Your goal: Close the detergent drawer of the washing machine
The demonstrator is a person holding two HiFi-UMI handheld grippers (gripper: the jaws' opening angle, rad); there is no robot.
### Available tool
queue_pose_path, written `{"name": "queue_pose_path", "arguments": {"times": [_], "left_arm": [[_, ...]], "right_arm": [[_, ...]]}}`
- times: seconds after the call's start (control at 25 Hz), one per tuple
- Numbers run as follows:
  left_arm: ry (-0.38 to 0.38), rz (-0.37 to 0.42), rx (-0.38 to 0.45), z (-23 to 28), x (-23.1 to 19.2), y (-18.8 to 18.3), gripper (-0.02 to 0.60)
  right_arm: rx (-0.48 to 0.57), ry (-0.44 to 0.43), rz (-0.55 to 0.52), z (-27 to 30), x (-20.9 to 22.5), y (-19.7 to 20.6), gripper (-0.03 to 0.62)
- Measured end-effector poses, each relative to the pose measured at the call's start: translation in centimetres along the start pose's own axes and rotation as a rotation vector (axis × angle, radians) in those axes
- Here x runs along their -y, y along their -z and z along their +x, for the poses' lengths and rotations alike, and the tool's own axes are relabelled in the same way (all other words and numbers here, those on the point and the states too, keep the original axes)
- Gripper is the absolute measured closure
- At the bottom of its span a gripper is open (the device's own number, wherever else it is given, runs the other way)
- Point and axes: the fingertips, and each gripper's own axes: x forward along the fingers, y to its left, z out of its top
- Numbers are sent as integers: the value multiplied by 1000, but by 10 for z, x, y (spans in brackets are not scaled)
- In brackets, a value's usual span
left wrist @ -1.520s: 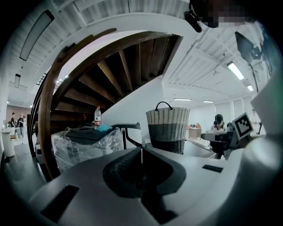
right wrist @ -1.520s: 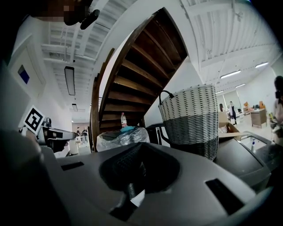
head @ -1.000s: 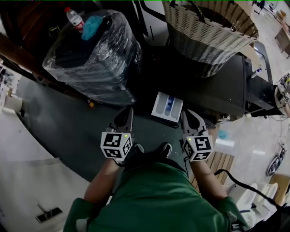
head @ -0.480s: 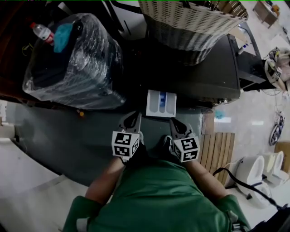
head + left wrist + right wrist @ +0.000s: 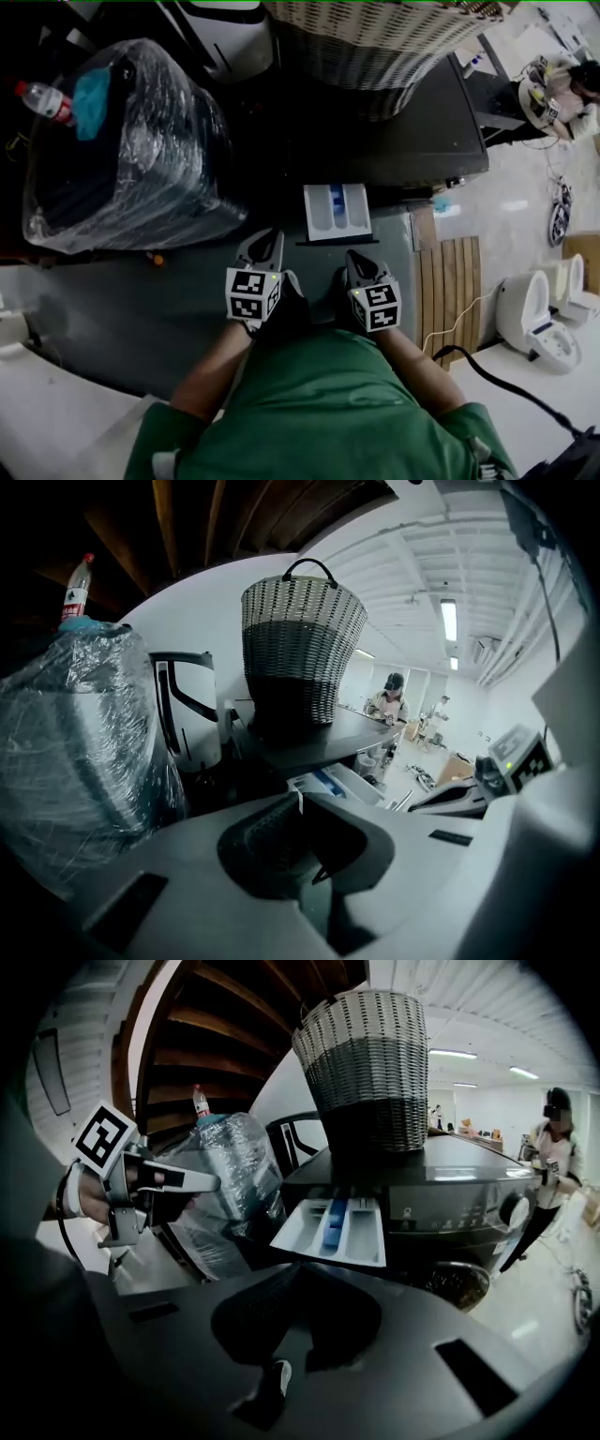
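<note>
The detergent drawer (image 5: 336, 212) stood pulled out from the washing machine (image 5: 412, 141), not yet pushed; the left gripper (image 5: 264, 242) and right gripper (image 5: 360, 261) hovered near it, jaws together, holding nothing

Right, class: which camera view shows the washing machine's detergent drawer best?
The right gripper view: the detergent drawer stands pulled out, its compartments and blue insert plain. The head view shows it smaller, from above; the left gripper view shows only a sliver.
</note>
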Motion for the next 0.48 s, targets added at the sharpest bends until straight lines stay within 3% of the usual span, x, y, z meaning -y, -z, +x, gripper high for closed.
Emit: {"name": "queue_pose_path", "arguments": {"times": [0.32, 0.48], "left_arm": [[51, 48, -4, 0, -21, -12, 551], [36, 51, 2, -1, -28, -17, 551]], "right_arm": [[-74, 118, 110, 31, 14, 45, 575], [-88, 122, 194, 40, 19, 55, 575]]}}
